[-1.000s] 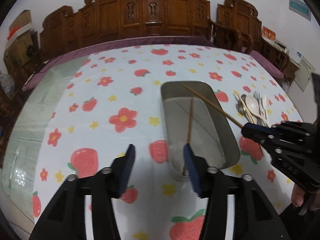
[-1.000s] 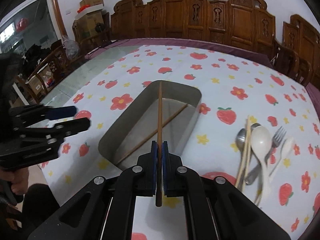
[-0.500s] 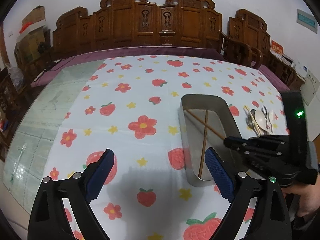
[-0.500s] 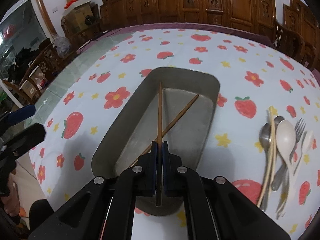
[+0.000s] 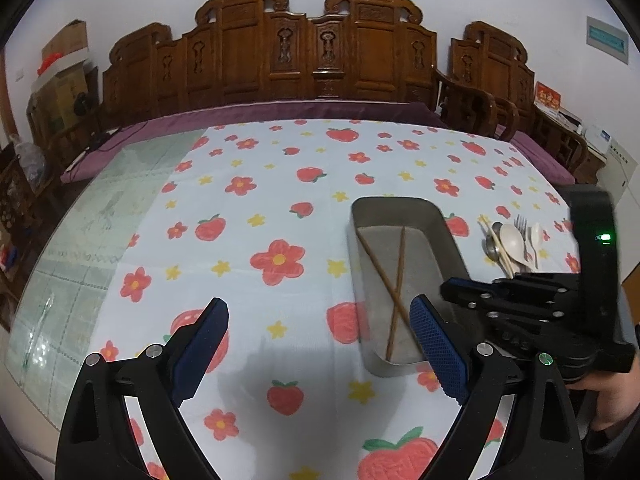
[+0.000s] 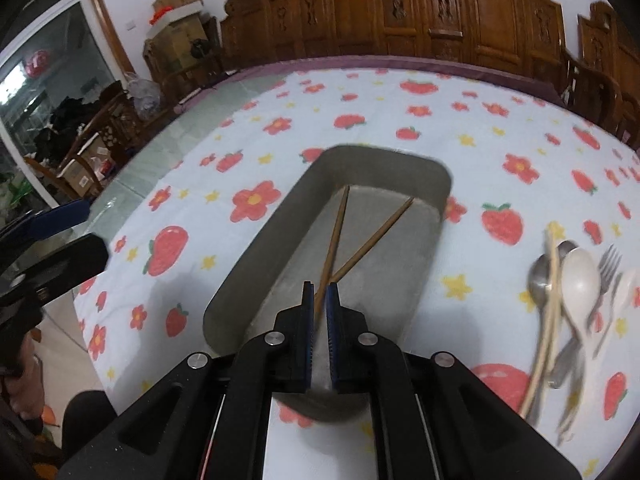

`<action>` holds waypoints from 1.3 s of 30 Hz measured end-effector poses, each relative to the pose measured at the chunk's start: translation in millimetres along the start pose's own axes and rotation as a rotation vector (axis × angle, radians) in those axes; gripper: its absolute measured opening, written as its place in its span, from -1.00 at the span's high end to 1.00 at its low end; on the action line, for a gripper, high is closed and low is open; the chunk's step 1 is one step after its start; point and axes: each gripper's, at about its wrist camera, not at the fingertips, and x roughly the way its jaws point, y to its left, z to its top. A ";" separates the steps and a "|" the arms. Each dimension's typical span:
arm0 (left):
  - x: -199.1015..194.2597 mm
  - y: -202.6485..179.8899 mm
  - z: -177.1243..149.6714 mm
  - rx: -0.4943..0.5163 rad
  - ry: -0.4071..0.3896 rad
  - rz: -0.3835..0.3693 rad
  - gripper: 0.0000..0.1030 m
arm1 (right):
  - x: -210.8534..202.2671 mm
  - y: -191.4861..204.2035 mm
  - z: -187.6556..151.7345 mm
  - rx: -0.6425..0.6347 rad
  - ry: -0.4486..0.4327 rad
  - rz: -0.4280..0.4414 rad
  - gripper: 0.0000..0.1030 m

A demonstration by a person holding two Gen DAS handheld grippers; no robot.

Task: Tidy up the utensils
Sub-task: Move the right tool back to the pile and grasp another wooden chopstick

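A grey metal tray (image 6: 256,248) holds two brown chopsticks, one (image 6: 337,232) crossing the other (image 6: 380,230). My right gripper (image 6: 320,294) hovers over the tray's near end. Its jaws are opening: a narrow gap shows, and the first chopstick's near end lies loose between the pads. Right of the tray lies a pile: a white spoon (image 6: 580,280), a fork (image 6: 608,264), a metal spoon (image 6: 540,276) and pale chopsticks (image 6: 554,280). My left gripper (image 5: 318,308) stands wide open and empty, left of the tray (image 5: 400,202). The right gripper (image 5: 446,289) shows there from the side.
A strawberry-and-flower cloth (image 5: 280,200) covers most of the table, with a bare glass strip (image 5: 100,220) at the left. Carved wooden chairs (image 5: 312,52) line the far side. A hand (image 5: 612,396) holds the right gripper's handle. Boxes and clutter (image 6: 80,152) stand off to the left.
The right gripper sank toward the tray and its jaws parted slightly, so its chopstick now lies tilted in the tray. The left jaws spread wide and drew back to the left of the tray.
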 end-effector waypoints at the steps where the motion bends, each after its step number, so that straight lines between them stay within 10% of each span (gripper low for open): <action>1: -2.6 -4.0 -0.2 0.005 -0.006 -0.001 -0.72 | -6.7 -1.6 -1.1 -0.007 -0.012 -0.002 0.83; 18: -10.1 -112.7 -1.8 0.110 -0.045 -0.082 -0.72 | -127.3 -119.0 -56.2 -0.007 -0.172 -0.163 0.56; 33: 52.6 -200.7 -19.7 0.170 0.042 -0.176 -0.72 | -98.4 -191.5 -85.9 0.086 -0.133 -0.163 0.57; 39: 86.5 -221.0 -26.6 0.183 0.095 -0.220 -0.31 | -95.5 -201.1 -88.5 0.100 -0.121 -0.151 0.56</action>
